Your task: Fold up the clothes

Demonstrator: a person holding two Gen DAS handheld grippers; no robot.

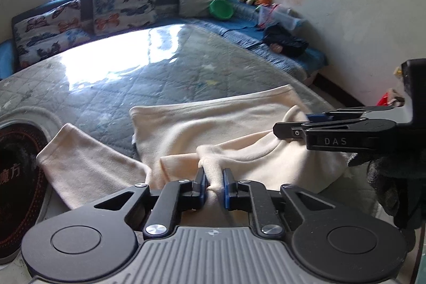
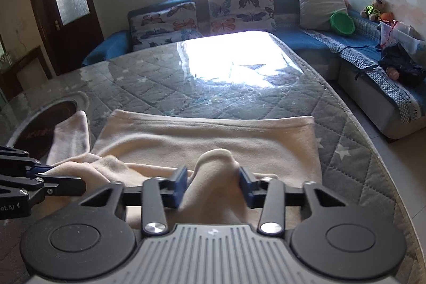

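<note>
A cream long-sleeved top (image 1: 213,127) lies on the glass-topped quilted table (image 1: 133,65), hem toward the far side. One sleeve (image 1: 87,164) spreads out to the left. My left gripper (image 1: 214,177) is shut on a bunched fold of the top near the neckline. My right gripper (image 2: 213,180) is shut on another raised fold of the same top (image 2: 213,135), and it also shows from the side in the left wrist view (image 1: 290,129). The left gripper's fingers (image 2: 53,181) show at the left edge of the right wrist view.
A round dark red mat (image 1: 18,177) sits at the table's left. A blue corner sofa with butterfly cushions (image 2: 202,15) runs behind the table. A green bowl (image 2: 342,21), soft toys (image 2: 375,8) and a black bag (image 2: 402,65) lie on it. A door (image 2: 64,1) stands at left.
</note>
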